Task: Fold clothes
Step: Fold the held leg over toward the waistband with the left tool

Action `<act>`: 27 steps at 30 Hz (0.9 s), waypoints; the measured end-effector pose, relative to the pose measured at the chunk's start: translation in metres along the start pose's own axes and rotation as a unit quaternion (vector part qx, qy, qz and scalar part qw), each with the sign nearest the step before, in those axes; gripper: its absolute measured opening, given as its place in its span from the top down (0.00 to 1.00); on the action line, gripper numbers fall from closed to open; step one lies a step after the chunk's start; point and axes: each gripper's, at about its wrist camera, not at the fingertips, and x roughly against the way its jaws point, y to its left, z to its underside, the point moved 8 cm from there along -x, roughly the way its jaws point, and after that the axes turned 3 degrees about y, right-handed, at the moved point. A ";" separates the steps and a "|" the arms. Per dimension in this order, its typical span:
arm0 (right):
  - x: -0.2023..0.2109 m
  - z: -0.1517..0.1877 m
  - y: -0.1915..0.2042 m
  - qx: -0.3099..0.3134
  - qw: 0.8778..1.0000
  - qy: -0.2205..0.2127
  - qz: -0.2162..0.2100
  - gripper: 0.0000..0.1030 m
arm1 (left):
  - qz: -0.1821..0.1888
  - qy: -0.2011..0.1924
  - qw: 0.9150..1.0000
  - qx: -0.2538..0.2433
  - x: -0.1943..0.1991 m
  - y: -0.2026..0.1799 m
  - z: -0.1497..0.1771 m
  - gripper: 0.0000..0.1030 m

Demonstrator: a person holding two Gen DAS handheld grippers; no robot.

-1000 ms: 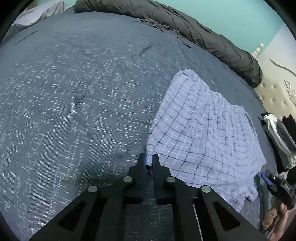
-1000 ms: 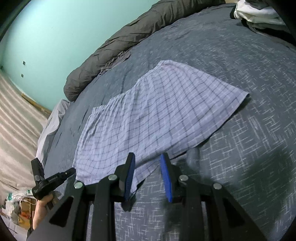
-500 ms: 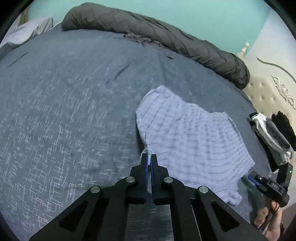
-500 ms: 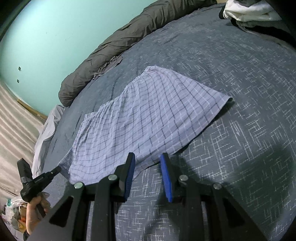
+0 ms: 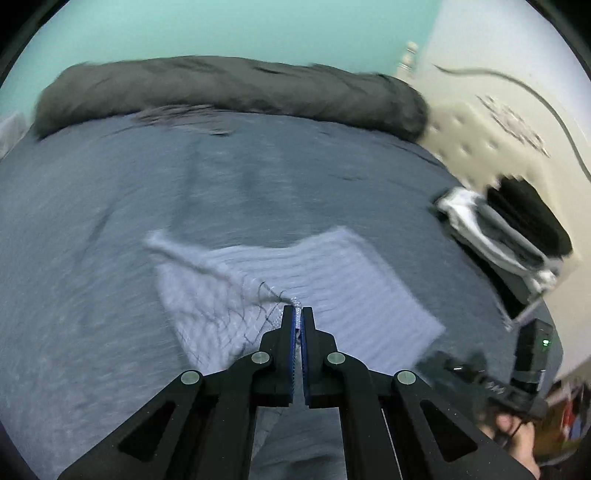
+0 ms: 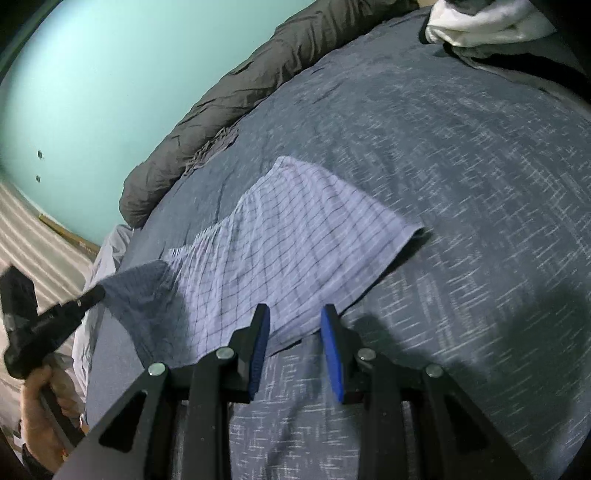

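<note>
My left view's all motion blur, so the checked shorts [image 5: 295, 280] are smeared, and that clothes pile [image 6: 480, 22] gets cropped up top.

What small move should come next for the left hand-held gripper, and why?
Probably carry the pinched corner further across. The left hand-held gripper is shut on a corner of the pale blue checked cloth garment and holds it lifted above the grey-blue speckled bedspread, so the fold is unfinished. The right hand-held gripper is open at the near edge, holding nothing.
</note>
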 end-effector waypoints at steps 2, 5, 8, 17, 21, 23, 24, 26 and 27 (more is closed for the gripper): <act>0.005 -0.005 -0.005 -0.006 1.000 -0.005 -0.003 0.73 | 0.017 0.013 0.999 -0.025 -0.018 -0.039 -0.006 0.98; 0.014 -0.012 -0.016 -0.015 1.000 -0.012 -0.008 0.73 | 0.041 0.049 0.997 -0.052 -0.053 -0.088 0.007 0.98; 0.021 -0.017 -0.028 -0.035 0.999 -0.017 -0.019 0.73 | 0.056 0.077 0.993 -0.068 -0.080 -0.118 0.019 0.98; 0.024 -0.026 -0.047 -0.063 0.997 -0.017 -0.029 0.73 | 0.061 0.115 0.989 -0.066 -0.107 -0.129 0.047 0.80; 0.016 -0.026 -0.037 -0.052 0.998 -0.009 -0.041 0.73 | 0.039 0.083 0.995 -0.044 -0.080 -0.095 0.033 0.51; 0.011 -0.025 -0.029 -0.043 0.998 -0.002 -0.046 0.71 | 0.014 0.076 0.996 -0.037 -0.073 -0.071 0.028 0.50; 0.008 -0.025 -0.024 -0.039 0.998 0.002 -0.049 0.69 | 0.001 0.072 0.997 -0.033 -0.069 -0.060 0.026 0.50; 0.004 -0.025 -0.017 -0.026 0.999 0.005 -0.045 0.64 | -0.023 0.066 0.997 -0.027 -0.062 -0.037 0.022 0.50; 0.002 -0.027 -0.014 -0.016 0.999 0.003 -0.037 0.64 | -0.032 0.066 0.997 -0.028 -0.060 -0.029 0.022 0.50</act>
